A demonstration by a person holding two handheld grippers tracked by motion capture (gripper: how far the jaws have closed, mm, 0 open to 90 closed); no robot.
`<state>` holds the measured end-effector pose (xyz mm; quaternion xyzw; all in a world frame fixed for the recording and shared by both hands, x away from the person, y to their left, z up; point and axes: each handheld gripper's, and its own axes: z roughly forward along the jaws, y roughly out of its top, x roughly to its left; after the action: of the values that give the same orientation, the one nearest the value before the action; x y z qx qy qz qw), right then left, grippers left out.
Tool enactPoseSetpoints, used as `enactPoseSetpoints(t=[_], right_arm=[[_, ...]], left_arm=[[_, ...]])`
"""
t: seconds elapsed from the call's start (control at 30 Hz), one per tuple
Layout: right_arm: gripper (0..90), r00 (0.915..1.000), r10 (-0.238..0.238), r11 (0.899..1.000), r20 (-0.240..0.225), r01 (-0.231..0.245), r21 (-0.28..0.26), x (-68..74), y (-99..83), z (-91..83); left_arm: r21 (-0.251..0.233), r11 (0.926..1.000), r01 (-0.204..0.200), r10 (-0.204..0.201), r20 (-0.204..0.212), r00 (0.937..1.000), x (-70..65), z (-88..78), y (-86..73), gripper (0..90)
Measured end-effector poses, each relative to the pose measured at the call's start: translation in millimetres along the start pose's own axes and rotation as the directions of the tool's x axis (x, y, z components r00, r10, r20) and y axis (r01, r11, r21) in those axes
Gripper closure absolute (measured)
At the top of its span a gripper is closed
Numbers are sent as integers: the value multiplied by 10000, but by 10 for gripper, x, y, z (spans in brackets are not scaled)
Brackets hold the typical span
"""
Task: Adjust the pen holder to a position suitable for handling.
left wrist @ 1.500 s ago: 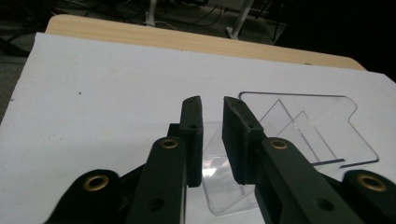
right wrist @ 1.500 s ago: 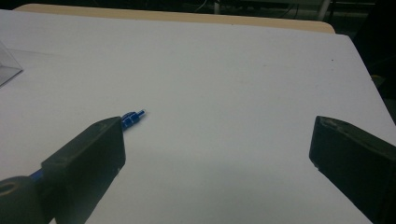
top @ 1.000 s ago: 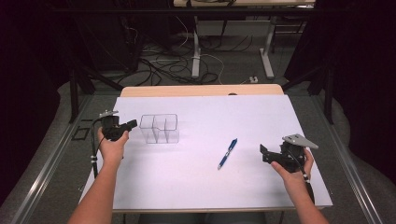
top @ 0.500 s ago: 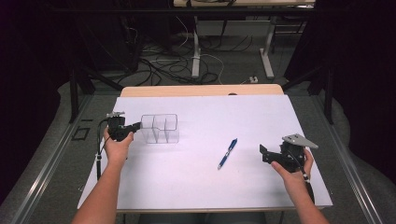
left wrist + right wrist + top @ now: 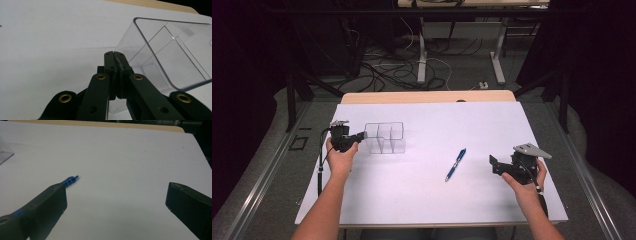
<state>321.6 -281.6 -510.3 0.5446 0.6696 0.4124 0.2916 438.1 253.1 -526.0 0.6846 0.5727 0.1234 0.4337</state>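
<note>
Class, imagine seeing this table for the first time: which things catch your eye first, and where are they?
A clear plastic three-compartment box stands left of centre on the white table, its near wall pinched by the shut left gripper. A blue pen lies right of centre, with the open right gripper beside it.

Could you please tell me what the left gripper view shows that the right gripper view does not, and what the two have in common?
Left gripper view: the left gripper with its jaws pressed together on the near wall of the clear divided organizer, whose partitions are visible. Right gripper view: the right gripper with its jaws wide apart and the blue pen past one of them. Both: the white table cover, its wooden far edge, and at least a corner of the organizer.
</note>
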Motion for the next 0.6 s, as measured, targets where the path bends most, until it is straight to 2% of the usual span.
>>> enactPoseSetpoints(t=[0.13, 0.53, 0.6], right_arm=[[32, 10000, 62, 10000, -41, -62, 52, 1, -1, -2], [34, 9999, 51, 10000, -87, -51, 44, -11, -5, 12], [33, 10000, 61, 10000, -35, -61, 21, -10, -7, 15]], left_arm=[[-6, 10000, 6, -6, 42, 10000, -53, 38, -7, 900], [148, 9998, -129, 123, 402, 9991, -359, 203, -17, 900], [52, 10000, -80, 78, 444, 9990, -405, 234, -24, 900]])
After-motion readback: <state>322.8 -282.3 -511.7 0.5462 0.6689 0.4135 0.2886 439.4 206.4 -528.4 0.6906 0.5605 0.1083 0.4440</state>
